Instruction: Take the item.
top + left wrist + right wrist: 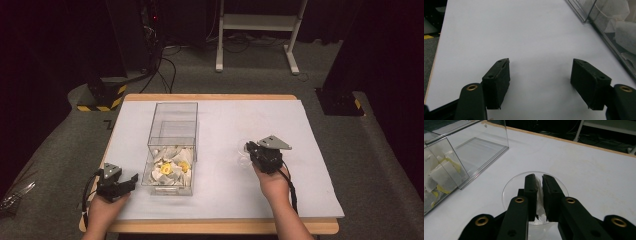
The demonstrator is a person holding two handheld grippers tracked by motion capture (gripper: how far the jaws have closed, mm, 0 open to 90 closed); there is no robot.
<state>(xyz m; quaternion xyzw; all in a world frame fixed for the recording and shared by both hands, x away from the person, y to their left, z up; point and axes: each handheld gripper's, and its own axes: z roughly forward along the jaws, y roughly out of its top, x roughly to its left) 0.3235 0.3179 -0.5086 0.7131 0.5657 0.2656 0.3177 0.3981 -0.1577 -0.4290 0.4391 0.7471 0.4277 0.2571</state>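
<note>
White paper covers the desk [300, 200]; over a clear dish [510, 187] the right gripper [538, 178] pinches a tea bag [539, 202], its fingers nearly closed. Light, soft, tearable: best held mid-pouch. Left gripper [540, 72] gapes empty.

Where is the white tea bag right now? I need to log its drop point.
In the right gripper view, the white tea bag sits between the right gripper jaws, above the clear round dish, right of the clear plastic box.
</note>
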